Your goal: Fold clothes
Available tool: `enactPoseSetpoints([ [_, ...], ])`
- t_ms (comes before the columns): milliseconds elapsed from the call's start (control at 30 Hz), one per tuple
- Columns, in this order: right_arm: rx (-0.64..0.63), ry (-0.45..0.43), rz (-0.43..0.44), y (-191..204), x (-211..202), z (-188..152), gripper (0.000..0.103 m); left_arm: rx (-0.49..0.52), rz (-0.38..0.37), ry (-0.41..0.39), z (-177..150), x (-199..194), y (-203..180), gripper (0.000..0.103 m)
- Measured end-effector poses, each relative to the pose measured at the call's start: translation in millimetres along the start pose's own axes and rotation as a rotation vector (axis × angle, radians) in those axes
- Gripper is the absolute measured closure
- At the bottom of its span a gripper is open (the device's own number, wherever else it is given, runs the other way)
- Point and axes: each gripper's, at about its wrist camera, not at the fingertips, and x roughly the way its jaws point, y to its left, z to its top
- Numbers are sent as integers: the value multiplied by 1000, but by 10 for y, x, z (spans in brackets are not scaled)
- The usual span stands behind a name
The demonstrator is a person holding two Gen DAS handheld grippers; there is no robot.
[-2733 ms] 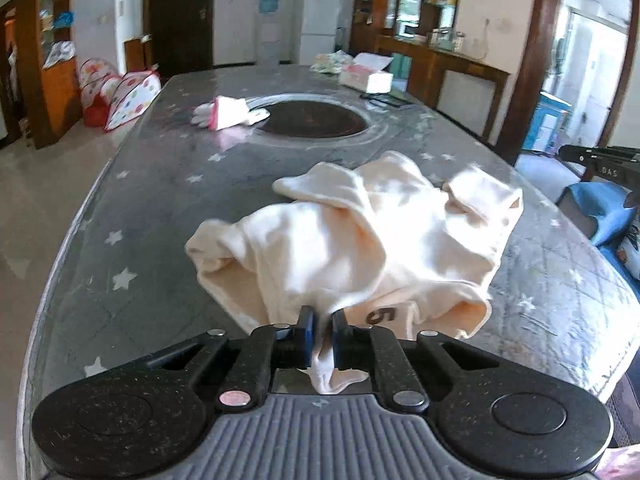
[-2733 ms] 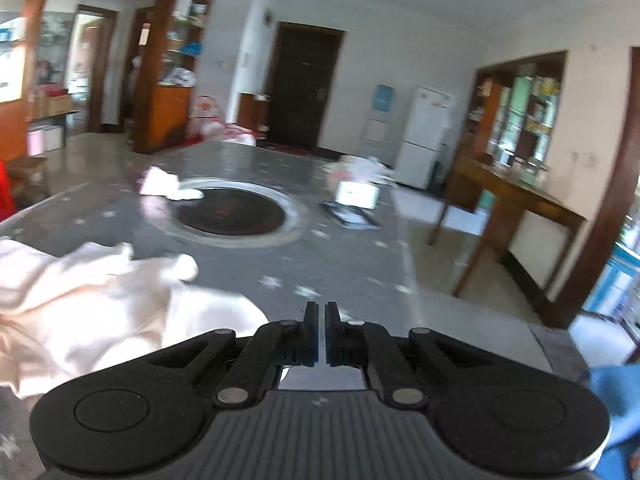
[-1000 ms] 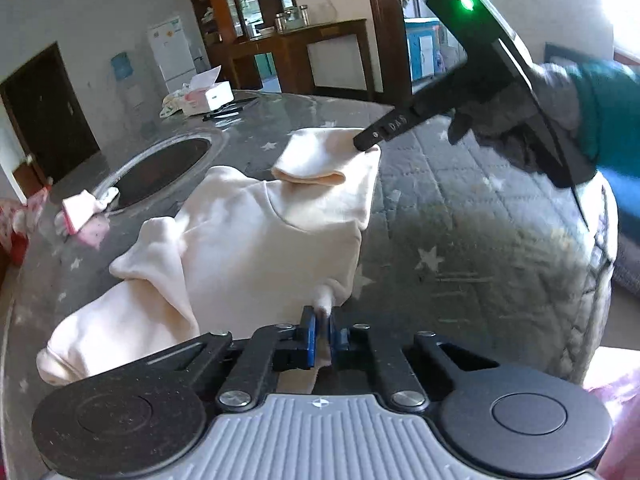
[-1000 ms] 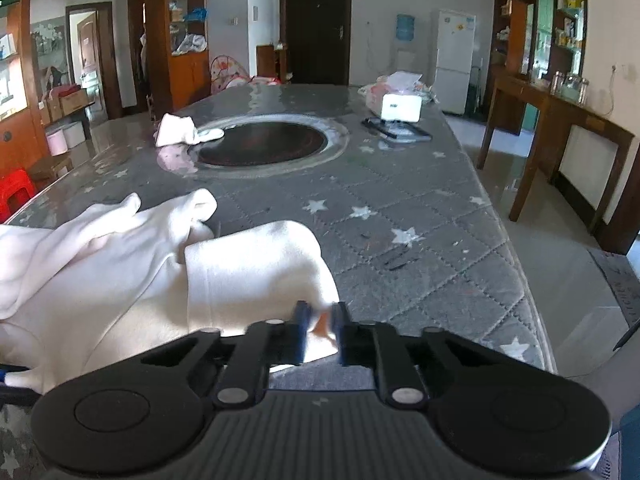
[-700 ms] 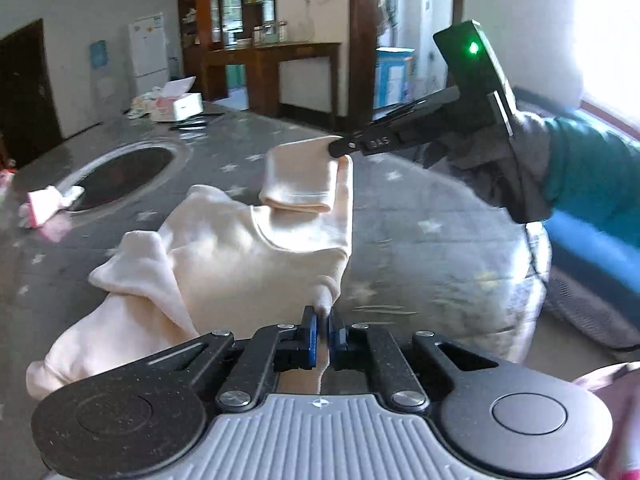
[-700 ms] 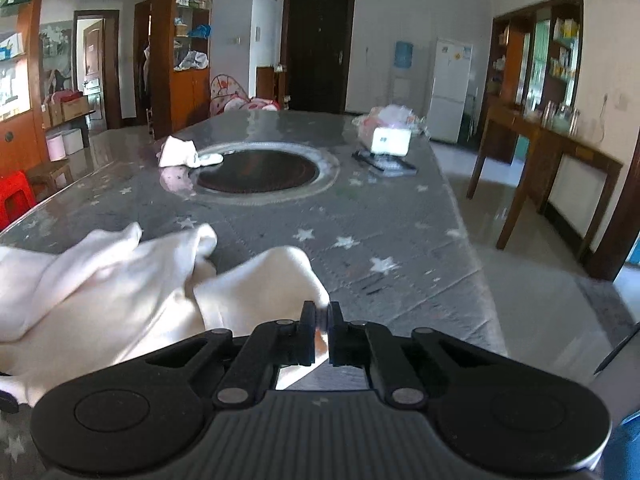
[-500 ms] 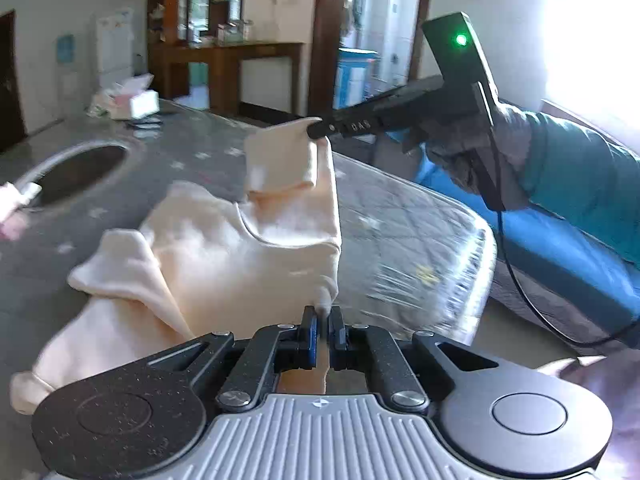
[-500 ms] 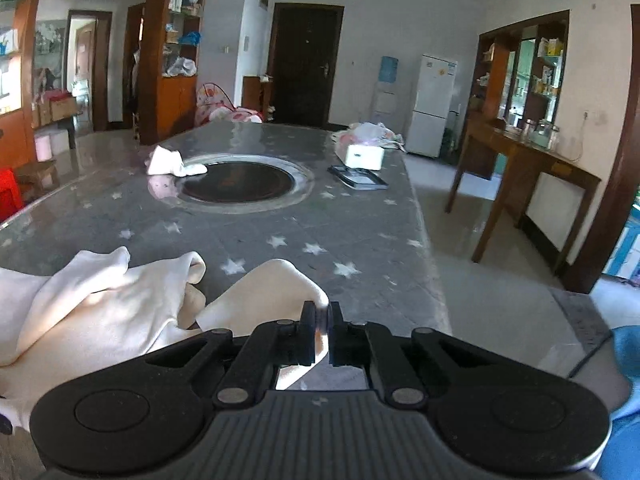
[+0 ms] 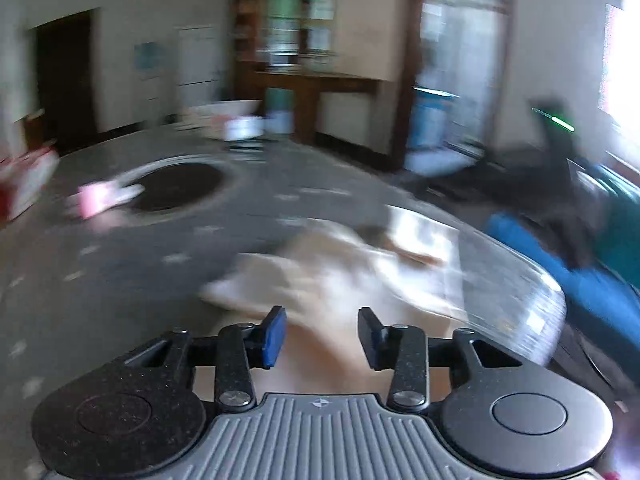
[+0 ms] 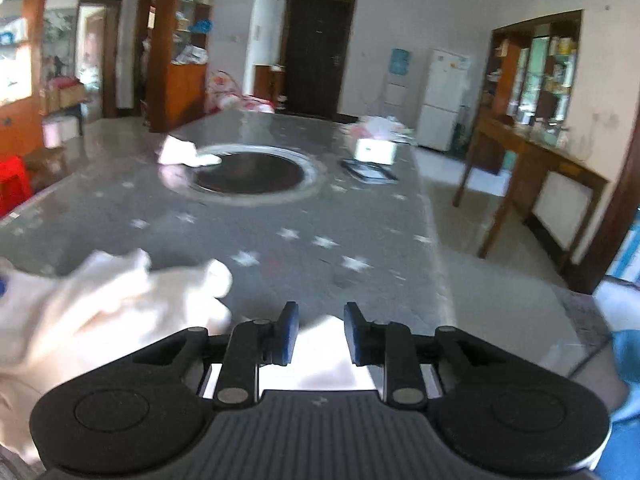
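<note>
A cream garment (image 9: 332,276) lies crumpled on the grey star-patterned table (image 9: 120,280), near its front right edge; the left wrist view is blurred by motion. My left gripper (image 9: 322,320) hovers just above the cloth, its jaws opening, and the blue pads press on nothing. In the right wrist view the garment (image 10: 100,304) spreads to the left and runs under my right gripper (image 10: 320,316). Those jaws are opening too, with cloth showing below the gap but not pinched. The right gripper (image 9: 552,152) appears as a dark blur with a green light.
A dark round inset (image 10: 248,172) sits mid-table with a small pink-white cloth (image 10: 180,152) beside it. A tissue box (image 10: 376,150) and a flat dark device (image 10: 368,172) lie farther back. The table's right edge drops to the floor near a wooden side table (image 10: 540,160). A teal sleeve (image 9: 624,216) is at right.
Both grippers were shut on the garment's edges and holding it up. Both now stand apart and the cloth has dropped onto the table. The left view has swung and risen.
</note>
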Motion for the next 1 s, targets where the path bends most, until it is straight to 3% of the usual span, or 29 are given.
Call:
enactPoseSetpoints([
  [167, -8, 15, 102, 188, 246, 163, 72, -251, 129, 35, 18, 22, 651, 59],
  [367, -26, 52, 176, 464, 570, 266, 68, -349, 169, 108, -123, 220, 928, 56],
  [533, -41, 84, 187, 581, 746, 242, 67, -421, 97, 179, -218, 394, 1049, 55],
  [833, -46, 117, 204, 647, 959, 330, 58, -433, 13, 187, -283, 395, 1016, 49],
  [900, -46, 143, 207, 654, 1041, 311, 58, -437, -8, 190, -278, 404, 1004, 51],
  [1000, -38, 172, 214, 647, 1123, 237, 61, -431, -38, 193, -287, 423, 976, 69],
])
